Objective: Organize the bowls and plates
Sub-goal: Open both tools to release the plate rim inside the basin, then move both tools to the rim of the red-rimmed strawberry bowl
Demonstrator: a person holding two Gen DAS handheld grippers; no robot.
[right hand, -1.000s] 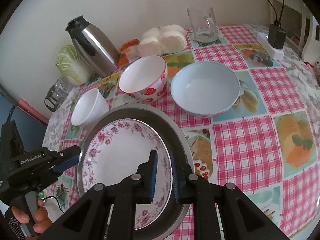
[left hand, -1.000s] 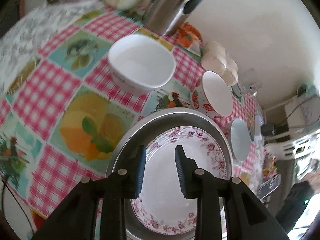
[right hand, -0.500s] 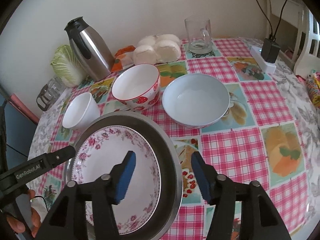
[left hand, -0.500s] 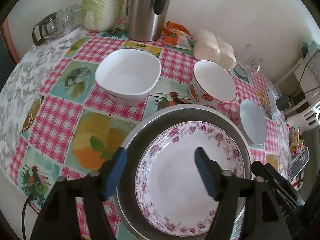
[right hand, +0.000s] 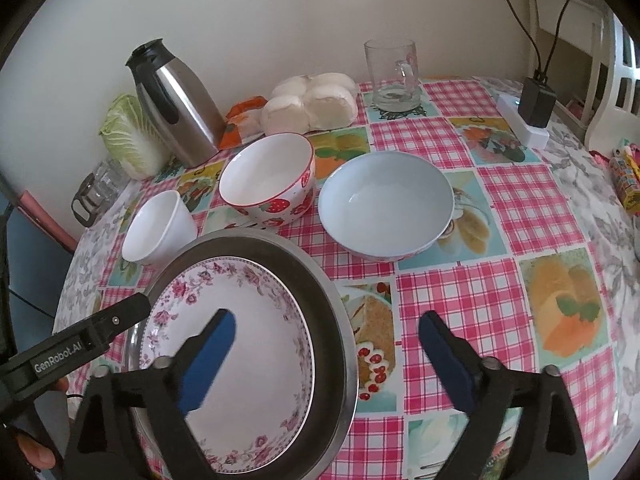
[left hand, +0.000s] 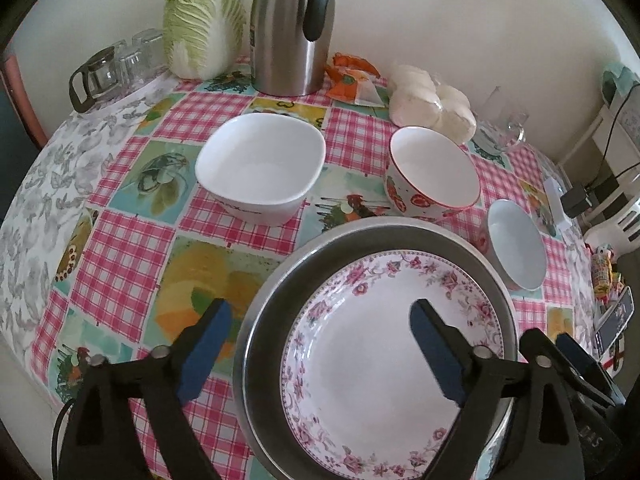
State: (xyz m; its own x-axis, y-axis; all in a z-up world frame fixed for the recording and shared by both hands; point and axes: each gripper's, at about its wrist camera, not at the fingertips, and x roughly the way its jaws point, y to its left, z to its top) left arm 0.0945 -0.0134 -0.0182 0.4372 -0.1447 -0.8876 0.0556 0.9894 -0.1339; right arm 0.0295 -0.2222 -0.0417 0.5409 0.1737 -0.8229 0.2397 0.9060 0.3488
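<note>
I had both grippers angled down over the near edge of the table (right hand: pixel 532 200), each with nothing between its jaws. The left gripper (left hand: pixel 320 344) was still spreading; one pad hung over the cloth to the left of the tray (left hand: pixel 264 312), the other over the plate (left hand: pixel 368 364), so the tray's left rim sat in the gap, untouched. The right gripper (right hand: pixel 326 356) was also opening, straddling the tray's right rim: its left pad over the plate (right hand: pixel 256 344), its right pad over the checked cloth.

The floral plate lay flat inside the round metal tray (right hand: pixel 324 304), at the near side of the table. Beyond it, three bowls stood apart in a loose row. The white bowl (left hand: pixel 260 168) was far left, the strawberry bowl (left hand: pixel 434 172) in the middle just past the tray's far rim, and the blue bowl (right hand: pixel 386 204) to the right, close beside the tray. All three sat upright and empty.

Along the far wall stood a cabbage (left hand: pixel 202 20), a steel flask (left hand: pixel 294 28), a bag of buns (right hand: pixel 312 100) and a glass mug (right hand: pixel 394 76). In the right wrist view I saw the left gripper's arm (right hand: pixel 76 348) reaching in from the left, its tip at the tray's left edge.
</note>
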